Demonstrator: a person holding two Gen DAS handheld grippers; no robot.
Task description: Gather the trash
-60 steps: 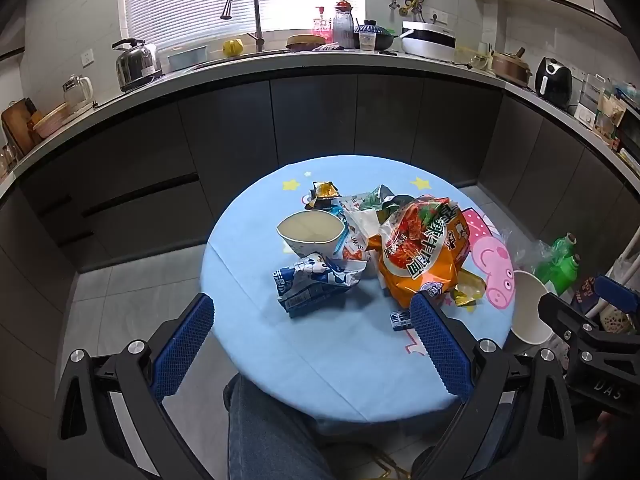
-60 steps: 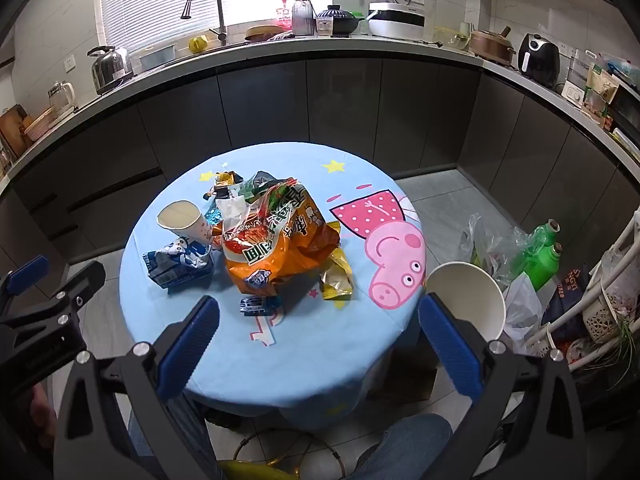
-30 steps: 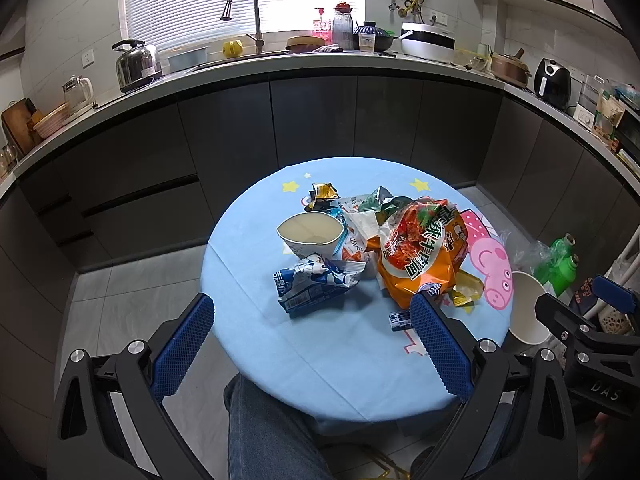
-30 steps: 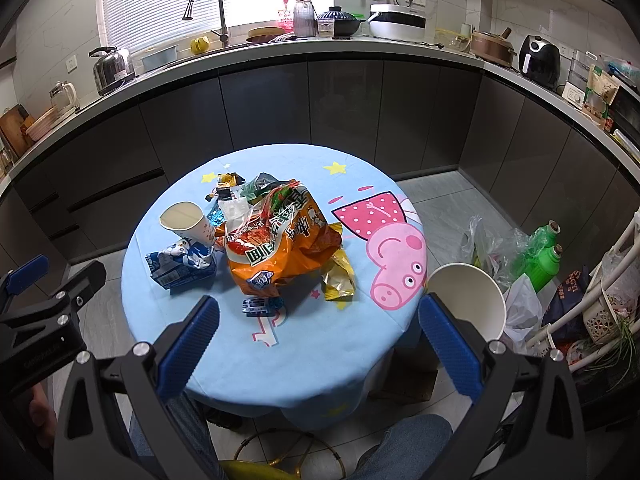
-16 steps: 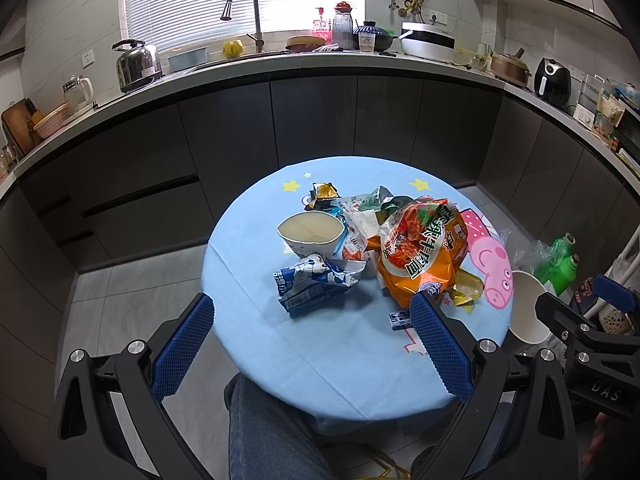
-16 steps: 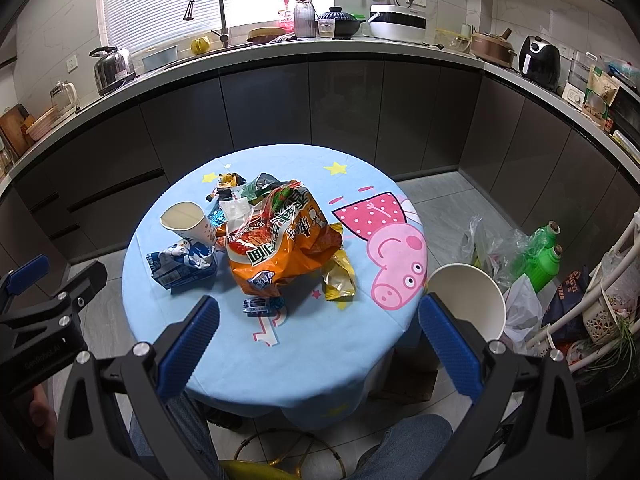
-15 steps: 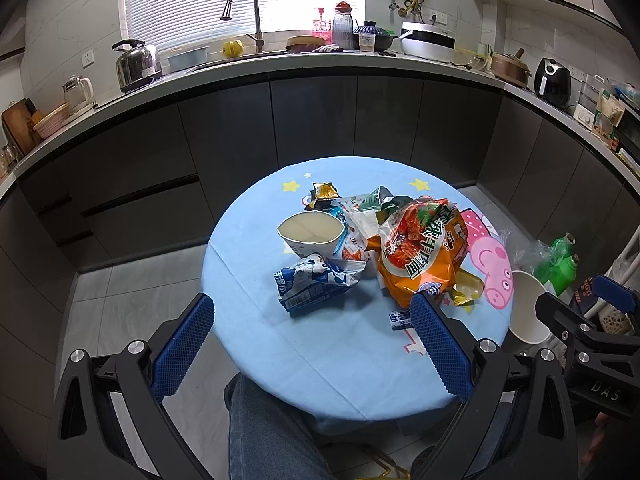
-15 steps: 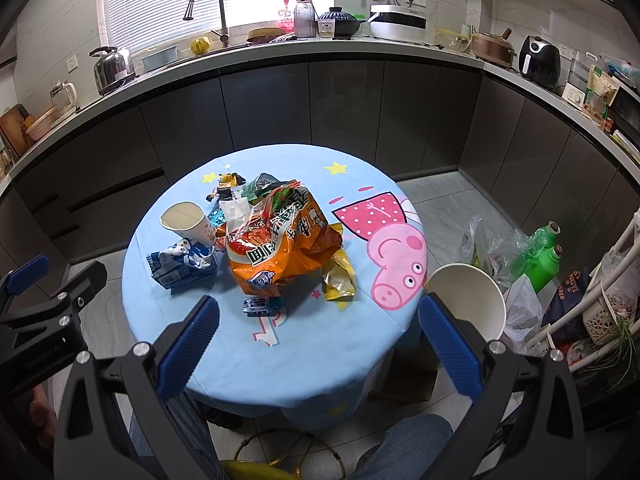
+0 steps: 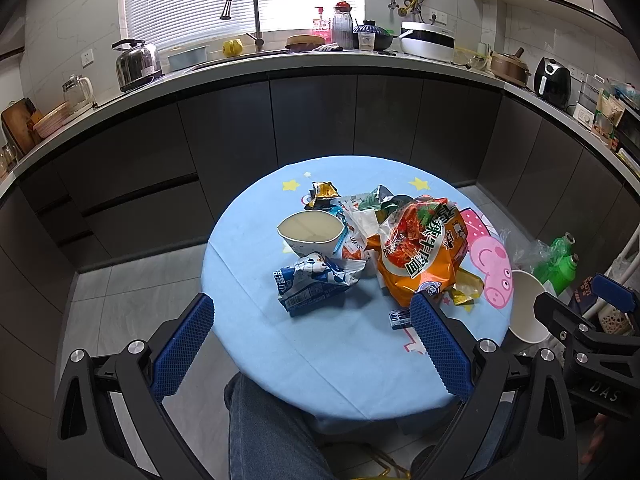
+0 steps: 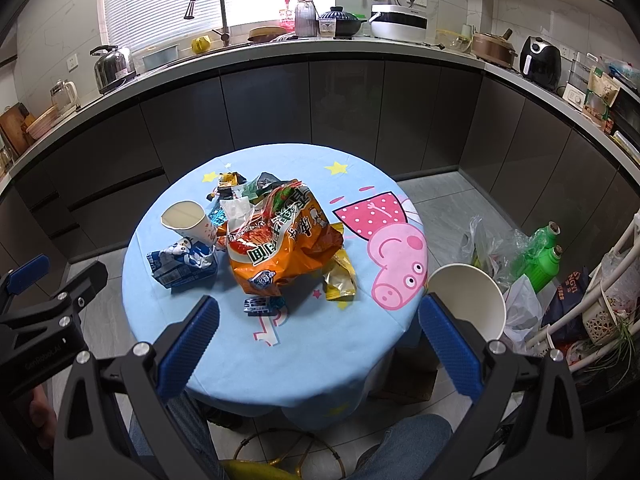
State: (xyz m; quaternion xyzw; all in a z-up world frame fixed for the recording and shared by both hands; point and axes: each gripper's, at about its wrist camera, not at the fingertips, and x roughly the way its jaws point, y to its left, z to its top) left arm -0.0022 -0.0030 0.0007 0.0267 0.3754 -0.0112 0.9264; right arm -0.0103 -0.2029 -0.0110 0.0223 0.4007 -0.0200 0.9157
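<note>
A heap of trash lies on the round table with the blue cartoon cloth point(image 9: 248, 264) point(image 10: 320, 344): a large orange snack bag point(image 9: 420, 252) point(image 10: 280, 248), a tipped paper cup point(image 9: 310, 232) point(image 10: 186, 220), a crumpled blue-and-white milk carton point(image 9: 310, 286) point(image 10: 182, 266), a yellow wrapper point(image 10: 340, 276), a small blue wrapper point(image 9: 400, 317) point(image 10: 262, 305) and several smaller wrappers behind. My left gripper point(image 9: 312, 322) is open, held above the table's near edge. My right gripper point(image 10: 318, 322) is open too, over the near right part of the table. Neither touches anything.
A white round bin point(image 9: 528, 306) point(image 10: 466, 298) stands beside the table on the right, with green bottles point(image 10: 544, 254) and plastic bags on the floor next to it. Dark cabinets and a cluttered counter point(image 9: 320, 60) curve behind. A person's jeans-clad leg point(image 9: 272, 432) is under the near edge.
</note>
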